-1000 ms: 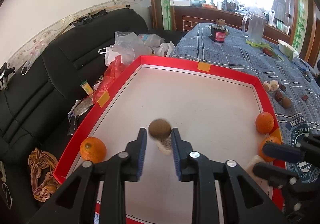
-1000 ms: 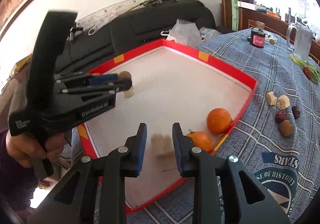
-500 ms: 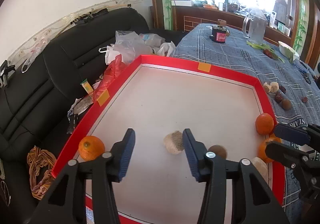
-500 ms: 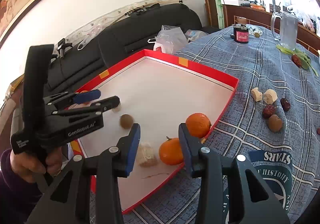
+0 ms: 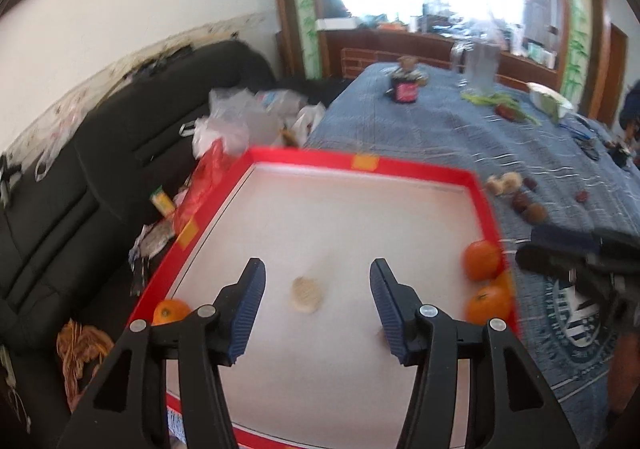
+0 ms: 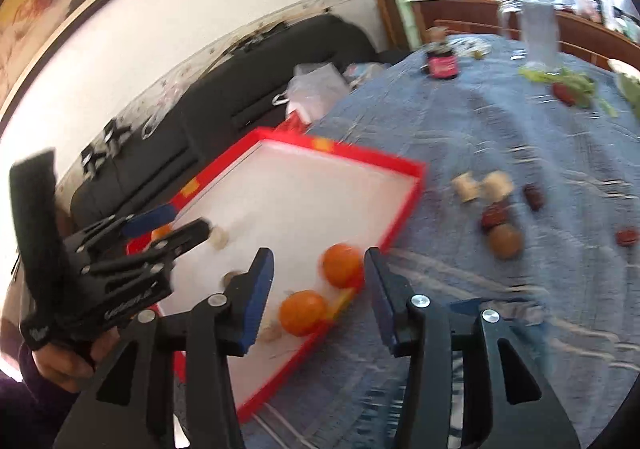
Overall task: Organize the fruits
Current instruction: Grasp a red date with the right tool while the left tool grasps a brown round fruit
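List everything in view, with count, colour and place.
oranges: three, orange, in the tray; two at its right rim, one at the near left corner
pale pieces: at least two, cream, on the tray floor
tray: one, red rim, white floor, on the table
loose fruit pieces: several, brown, dark red and cream, on the cloth right of the tray
jar: one, dark, far on the table
sofa: one, black, left of the table
left gripper: open
right gripper: open
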Motion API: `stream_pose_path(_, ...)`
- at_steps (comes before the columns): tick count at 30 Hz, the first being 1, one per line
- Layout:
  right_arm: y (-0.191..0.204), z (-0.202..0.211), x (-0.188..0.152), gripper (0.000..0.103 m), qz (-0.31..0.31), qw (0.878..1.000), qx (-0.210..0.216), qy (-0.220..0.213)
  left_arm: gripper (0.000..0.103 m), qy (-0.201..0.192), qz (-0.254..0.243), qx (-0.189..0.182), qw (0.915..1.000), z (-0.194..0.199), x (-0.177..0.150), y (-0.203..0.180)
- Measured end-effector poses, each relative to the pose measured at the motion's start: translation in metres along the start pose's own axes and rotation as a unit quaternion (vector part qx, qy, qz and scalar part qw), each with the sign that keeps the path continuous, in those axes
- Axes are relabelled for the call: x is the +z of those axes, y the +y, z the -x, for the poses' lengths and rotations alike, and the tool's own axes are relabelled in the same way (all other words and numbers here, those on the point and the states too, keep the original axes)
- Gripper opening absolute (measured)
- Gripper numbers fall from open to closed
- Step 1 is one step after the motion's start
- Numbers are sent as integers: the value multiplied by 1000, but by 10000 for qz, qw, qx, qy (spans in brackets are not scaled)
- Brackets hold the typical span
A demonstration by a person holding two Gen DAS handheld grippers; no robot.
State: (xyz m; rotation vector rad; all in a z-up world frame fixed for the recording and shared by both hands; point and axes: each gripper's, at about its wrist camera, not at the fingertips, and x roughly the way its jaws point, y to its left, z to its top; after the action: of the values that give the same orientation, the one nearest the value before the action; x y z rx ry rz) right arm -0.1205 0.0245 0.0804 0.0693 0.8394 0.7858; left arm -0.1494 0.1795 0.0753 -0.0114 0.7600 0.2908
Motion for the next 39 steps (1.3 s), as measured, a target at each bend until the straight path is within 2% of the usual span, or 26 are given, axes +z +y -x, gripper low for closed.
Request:
stream_pose_path(2, -16, 18, 9, 49, -55, 9997, -212, -133, 55, -132, -182, -137, 9997, 8, 7, -13)
stream_pose_path(6, -64, 53, 35, 49, -217, 9942, -1025, -223, 55, -245, -451, -619, 9968, 17, 24, -41)
stream_pose_path(10, -125, 81, 54, 49, -647, 9869, -1454, -254, 55, -291, -753, -983, 9919, 18, 39, -76)
stream_pose_path(12, -163, 92, 55, 49, -1086, 9822, -1483, -387, 55, -269, -868, -1076, 9900, 13, 44, -92)
stream_pose_path(14, -199, 94, 43, 49, -1663, 9764, -1271, -537, 55, -173, -960, -1096, 9892, 5, 46, -107)
stream_pose_path(15, -209, 91, 38, 49, -1824, 9745, -1213, -494, 55, -111, -1015, -1145, 9882, -1, 47, -115)
stream_pose_path(17, -227, 76, 29, 49, -1985, 9729, -1181, -122, 55, 17, -1100, -1211, 9865, -12, 46, -129)
stream_pose_path(20, -239, 62, 22, 49, -2251, 9697, -944, 83, 55, 223, -1199, -1323, 9837, -29, 42, -149)
stream_pose_path(22, -240, 55, 20, 49, -2293, 9682, -981, 217, 55, 417, -1229, -1358, 9822, -42, 39, -160)
stream_pose_path(28, -244, 48, 13, 49, -2410, 9603, -1351, 398, 54, 659, -1193, -1524, 9789, -61, 39, -173)
stream_pose_path(32, -236, 41, 16, 48, -2207, 9618, -1575, 370, 54, 776, -1108, -1625, 9774, -70, 44, -178)
stream_pose_path(36, -221, 29, 18, 34, -1698, 9610, -2141, 425, 47, 986, -1040, -1624, 9763, -85, 47, -185)
stream_pose_path(39, -216, 25, 18, 32, -1498, 9595, -2349, 415, 45, 1095, -948, -1724, 9743, -93, 48, -191)
